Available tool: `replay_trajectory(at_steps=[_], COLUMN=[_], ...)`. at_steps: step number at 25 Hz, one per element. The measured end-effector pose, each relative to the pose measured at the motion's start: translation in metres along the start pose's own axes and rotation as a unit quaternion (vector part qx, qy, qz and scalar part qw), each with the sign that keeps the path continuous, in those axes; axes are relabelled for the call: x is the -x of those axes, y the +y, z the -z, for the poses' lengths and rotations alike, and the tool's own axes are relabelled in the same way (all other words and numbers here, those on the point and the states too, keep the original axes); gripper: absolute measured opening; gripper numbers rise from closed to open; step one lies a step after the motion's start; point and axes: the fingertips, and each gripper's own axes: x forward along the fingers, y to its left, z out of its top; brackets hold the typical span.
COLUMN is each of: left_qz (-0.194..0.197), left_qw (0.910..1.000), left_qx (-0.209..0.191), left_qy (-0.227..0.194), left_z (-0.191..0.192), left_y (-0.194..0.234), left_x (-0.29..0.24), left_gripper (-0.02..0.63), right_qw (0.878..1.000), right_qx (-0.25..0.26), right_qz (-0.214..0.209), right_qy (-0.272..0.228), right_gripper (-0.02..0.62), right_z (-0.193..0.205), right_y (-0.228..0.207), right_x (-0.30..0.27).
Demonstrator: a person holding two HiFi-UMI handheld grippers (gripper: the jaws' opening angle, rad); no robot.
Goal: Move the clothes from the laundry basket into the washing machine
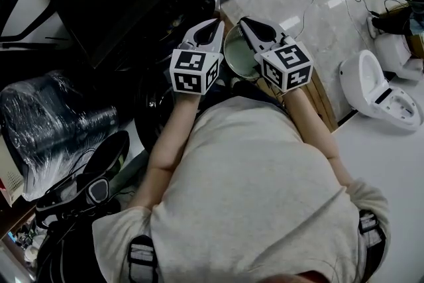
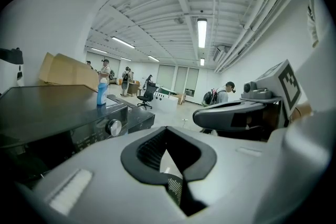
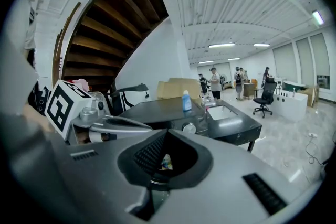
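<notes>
1. Pale stone floor [image 1: 311, 3] fills the far right of the room.
2. Left gripper [image 1: 213, 28] and right gripper [image 1: 245, 26] hang side by side, each with its jaws pressed together on nothing.
3. Black washing machine [image 1: 132, 3] stands just to their left, with a blue bottle [image 3: 186, 101] on top.

Shells of the left gripper [image 2: 167, 132] and right gripper [image 3: 167, 136]: smooth matt grey plastic, with black ribbed rubbery pads [image 2: 151, 150]. Top of the washing machine [image 1: 132, 3]: dark, glossy, reflective. Round bowl [image 1: 237, 53]: bare bright metal. The floor [image 1: 311, 3]: pale, marbled, polished. The shirt [image 1: 258, 182]: matt beige cloth. The bundle [image 1: 53, 113]: crinkled shiny clear film. The boxes [image 2: 65, 72]: plain brown cardboard
</notes>
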Motion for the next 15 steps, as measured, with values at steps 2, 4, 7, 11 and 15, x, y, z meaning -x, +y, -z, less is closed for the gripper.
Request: replay_trajectory(at_steps=[2, 4, 7, 11, 15], left_qz=[0.002, 0.005, 0.007, 0.017, 0.028], left_qw=[1.0, 1.0, 1.0, 0.9998, 0.9996], left_qx=[0.002, 0.003, 0.003, 0.004, 0.002], left_qy=[-0.001, 0.0, 0.001, 0.0, -0.001], left_z=[-0.001, -0.001, -0.001, -0.004, -0.005], left_y=[-0.002, -0.004, -0.003, -0.008, -0.012], left_x=[0.0, -0.001, -0.001, -0.005, -0.005], left_gripper=[0.009, 0.009, 0.009, 0.009, 0.009], right_qw=[1.0, 1.0, 1.0, 0.998, 0.995], right_qx=[0.0, 0.0, 0.002, 0.024, 0.05], right_qz=[-0.004, -0.012, -0.024, -0.048, -0.073], right_qy=[0.001, 0.004, 0.01, 0.021, 0.044], right_gripper=[0.009, 0.009, 0.009, 0.008, 0.009], right_z=[0.001, 0.002, 0.002, -0.004, 0.0], right_y=[0.001, 0.002, 0.003, 0.0, 0.003], right_x=[0.001, 0.001, 0.0, 0.005, 0.012])
